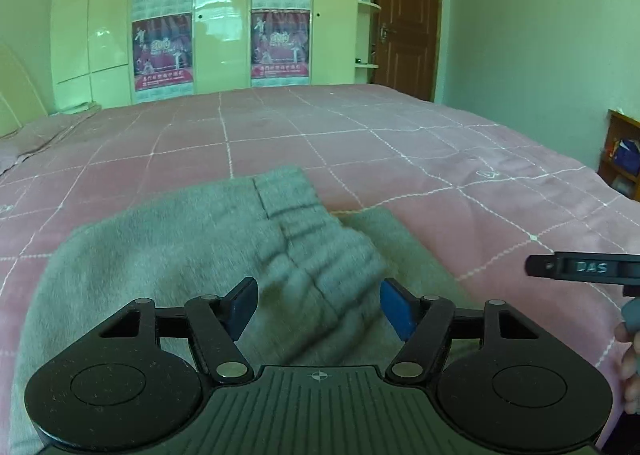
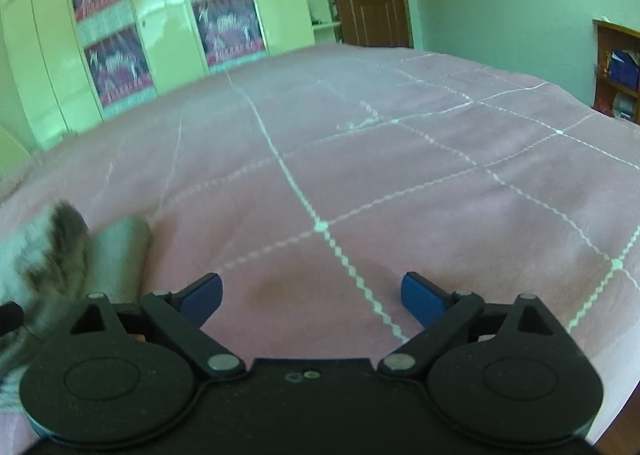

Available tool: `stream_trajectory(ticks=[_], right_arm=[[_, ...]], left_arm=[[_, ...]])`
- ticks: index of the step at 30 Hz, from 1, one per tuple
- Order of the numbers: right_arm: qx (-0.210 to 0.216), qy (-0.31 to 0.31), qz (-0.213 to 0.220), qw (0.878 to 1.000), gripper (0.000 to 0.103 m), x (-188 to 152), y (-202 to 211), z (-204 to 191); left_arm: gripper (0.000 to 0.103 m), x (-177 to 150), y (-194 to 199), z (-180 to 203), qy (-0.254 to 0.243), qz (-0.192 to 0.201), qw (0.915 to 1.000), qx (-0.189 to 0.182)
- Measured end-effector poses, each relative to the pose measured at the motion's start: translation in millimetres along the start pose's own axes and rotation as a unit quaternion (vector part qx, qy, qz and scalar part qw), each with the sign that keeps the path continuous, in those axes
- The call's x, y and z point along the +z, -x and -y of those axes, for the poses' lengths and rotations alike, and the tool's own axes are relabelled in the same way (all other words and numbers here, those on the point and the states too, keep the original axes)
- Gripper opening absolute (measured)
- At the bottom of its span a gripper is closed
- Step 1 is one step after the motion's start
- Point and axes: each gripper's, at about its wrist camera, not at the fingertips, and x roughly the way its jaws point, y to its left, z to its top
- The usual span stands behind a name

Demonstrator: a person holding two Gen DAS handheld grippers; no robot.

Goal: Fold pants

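Pants: grey pants (image 1: 192, 255) lie bunched on the pink bed (image 1: 400, 143), directly ahead of and below the left hand-held gripper (image 1: 318, 305); a ribbed band, blurred, sits between its blue pads.
Left hand-held gripper: jaws stand partly apart, the pads (image 1: 244, 305) clear of the cloth on both sides, so nothing is held.
Right hand-held gripper: the right hand-held gripper (image 2: 312, 295) is spread wide over bare bedspread, holding nothing; the pants (image 2: 60, 251) lie off to its left, near its left pad.
Step in hand: probably a release after laying one part of the pants over the rest, with the next grasp yet to be chosen.
Doing it well: lift each hand-held gripper straight off so no pad drags the fold; then find a clean edge or corner ahead of each one, pinch one layer stack fully, and carry both ends level so the fold lands square, not twisted.
Risk: the soft, fuzzy cloth may cling to a pad and pull the fold open.
Left view only: the full spread of the folded cloth, the other gripper's black finger (image 1: 580, 266) at the right edge, and part of a hand (image 1: 630, 359) beside it.
Right view only: the open bedspread to the right of the pants, free as a place to lay the fold.
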Motion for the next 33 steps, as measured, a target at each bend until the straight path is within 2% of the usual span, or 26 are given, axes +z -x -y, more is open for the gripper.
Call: stream_trajectory(ticks=[2,3,4,5,7,8,10,13,17,20,26,33], right_arm=[[0.003,0.006,0.006,1.0,0.096,-2.3,2.6,-7.8],[0.019,-0.007,0.028,0.999,0.093,-2.4,10.1,-7.7],[0.06,-0.029,0.052,0.996,0.089,-1.7,18.6,-3.9],[0.122,-0.052,0.063,0.989,0.086,-0.3,26.6,1.6],[0.222,-0.094,0.041,0.97,0.076,3.6,26.5,3.3],[0.257,-0.117,0.016,0.959,0.07,4.6,21.0,1.1],[0.294,-0.138,-0.017,0.946,0.061,2.6,12.4,-10.4],[0.296,-0.117,-0.029,0.948,0.06,2.4,8.0,-31.0],[0.294,-0.102,-0.034,0.95,0.059,3.8,9.9,-46.3],[0.294,-0.098,-0.041,0.95,0.059,0.6,13.6,-51.4],[0.297,-0.097,-0.053,0.949,0.059,-5.0,16.5,-68.4],[0.312,-0.126,-0.082,0.938,0.061,-8.6,3.5,-85.4]], left_arm=[[0.073,-2.4,22.4,-11.3,0.005,0.012,0.9999,0.004],[0.077,-3.7,33.5,-20.6,0.01,0.02,0.9997,0.007],[0.084,-6.4,46.2,-33.1,0.015,0.026,0.9994,0.016],[0.085,-10.7,60.5,-45.7,0.019,0.031,0.999,0.028],[0.086,-24.9,82.1,-76.5,0.029,0.029,0.9978,0.052],[0.086,-33.1,90.1,-91.0,0.033,0.024,0.9971,0.065],[0.086,-50.8,101.5,-113.8,0.038,0.001,0.9954,0.087],[0.086,-76.5,110.9,-137.5,0.07,-0.016,0.9921,0.103],[0.086,-93.6,116.3,-144.1,0.078,-0.018,0.9896,0.12],[0.085,-95.6,102.3,-149.5,0.098,-0.027,0.9866,0.127],[0.085,-85.6,76.0,-158.8,0.125,-0.038,0.9846,0.116],[0.085,-86.7,65.0,-166.5,0.12,-0.055,0.9845,0.115]])
